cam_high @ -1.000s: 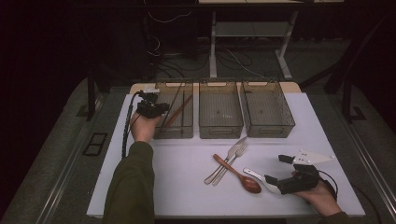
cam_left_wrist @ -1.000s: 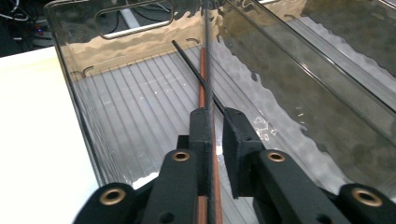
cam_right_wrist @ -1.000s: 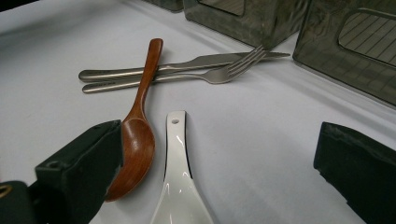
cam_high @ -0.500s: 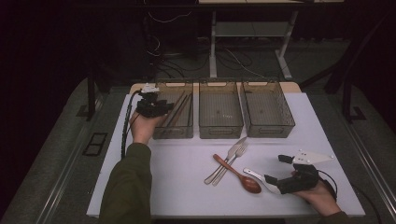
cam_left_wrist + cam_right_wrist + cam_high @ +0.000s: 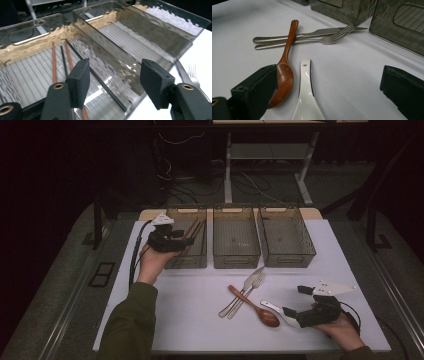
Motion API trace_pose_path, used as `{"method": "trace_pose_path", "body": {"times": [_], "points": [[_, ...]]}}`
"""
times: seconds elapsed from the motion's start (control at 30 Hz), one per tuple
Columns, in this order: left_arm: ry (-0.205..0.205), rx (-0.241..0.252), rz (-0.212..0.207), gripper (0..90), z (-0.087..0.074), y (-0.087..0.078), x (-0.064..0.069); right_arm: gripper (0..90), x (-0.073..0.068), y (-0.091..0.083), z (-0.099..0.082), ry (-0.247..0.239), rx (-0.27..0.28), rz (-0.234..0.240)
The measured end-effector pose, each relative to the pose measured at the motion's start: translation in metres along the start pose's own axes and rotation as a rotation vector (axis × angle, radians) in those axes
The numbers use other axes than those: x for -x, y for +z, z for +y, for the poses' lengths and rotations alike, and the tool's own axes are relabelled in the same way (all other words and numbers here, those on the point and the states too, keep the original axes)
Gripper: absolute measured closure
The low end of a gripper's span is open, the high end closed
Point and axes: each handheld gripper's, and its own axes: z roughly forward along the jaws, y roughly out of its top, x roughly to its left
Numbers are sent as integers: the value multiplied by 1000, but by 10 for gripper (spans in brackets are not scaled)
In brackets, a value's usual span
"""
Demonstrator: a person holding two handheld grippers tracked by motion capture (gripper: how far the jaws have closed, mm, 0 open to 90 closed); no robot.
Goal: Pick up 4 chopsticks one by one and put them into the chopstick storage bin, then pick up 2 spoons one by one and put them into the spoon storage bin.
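Left tongs [image 5: 186, 236] above near end of left bin [image 5: 199, 262], jaws just been opening, now about half apart, nothing between them. Chopsticks [image 5: 53, 62] lying flat on bin floor just beyond and below left jaw: two reddish-brown, one black. Middle bin [image 5: 236, 257] and right bin [image 5: 287, 252] off to far side of left tongs, side by side.

Right tongs [image 5: 295, 301] low over white bench [image 5: 190, 320], jaws wide apart, gripping nothing. White spoon [image 5: 305, 100] on bench between jaws, handle pointing away. Wooden spoon [image 5: 284, 77] just beside left jaw, bowl partly behind it, handle crossing over fork [image 5: 322, 39] and knife [image 5: 312, 33] farther ahead.
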Motion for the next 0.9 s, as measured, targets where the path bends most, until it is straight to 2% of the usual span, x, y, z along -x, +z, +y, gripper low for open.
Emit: {"method": "trace_pose_path", "body": {"times": [0.23, 0.6, 0.9], "points": [[32, 9, -52, 320, -14, -14, 21, 14, -1, 0, -1, -4, -4, 2], [55, -4, -95, 225, -43, -22, 47, 13, -2, 0, 0, -5, -1, 1], [63, -14, -123, 156, -70, -26, 62, 13, -2, -1, 0, -1, 0, 1]]}}
